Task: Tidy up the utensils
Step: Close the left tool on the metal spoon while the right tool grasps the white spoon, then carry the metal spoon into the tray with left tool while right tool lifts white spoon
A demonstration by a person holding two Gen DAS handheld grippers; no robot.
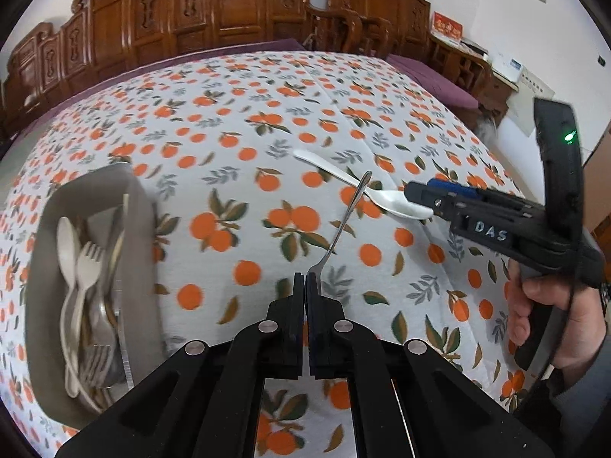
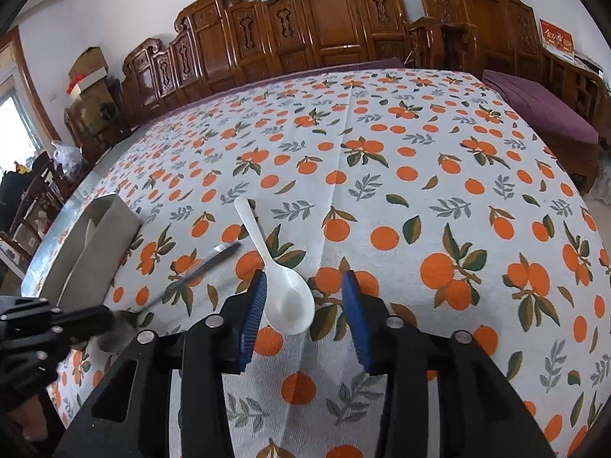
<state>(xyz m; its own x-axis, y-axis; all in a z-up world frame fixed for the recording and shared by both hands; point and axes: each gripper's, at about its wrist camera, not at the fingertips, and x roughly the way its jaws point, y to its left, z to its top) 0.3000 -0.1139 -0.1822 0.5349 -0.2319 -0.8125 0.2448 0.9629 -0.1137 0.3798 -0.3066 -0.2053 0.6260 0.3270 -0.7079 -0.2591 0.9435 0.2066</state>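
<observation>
My left gripper [image 1: 305, 276] is shut on the head end of a metal utensil [image 1: 345, 221]. The thin handle slants up and away, over the table. In the right wrist view the same utensil [image 2: 208, 261] sticks out of the left gripper [image 2: 88, 318], blurred at the grip. A white plastic spoon [image 2: 288, 301] lies on the orange-print tablecloth [image 2: 420, 198]. Its bowl sits between the blue pads [image 2: 254, 313] of my open right gripper [image 2: 303, 278], close to the left pad and apart from the right one. From the left wrist view, the right gripper [image 1: 420, 191] hovers at the white spoon's [image 1: 343, 177] bowl.
A grey tray [image 1: 95, 183] at the table's left holds several cream plastic and metal spoons and forks. It shows as a grey box [image 2: 99, 244] in the right wrist view. A person's hand [image 1: 542, 313] grips the right tool. Carved wooden chairs [image 2: 324, 19] line the far edge.
</observation>
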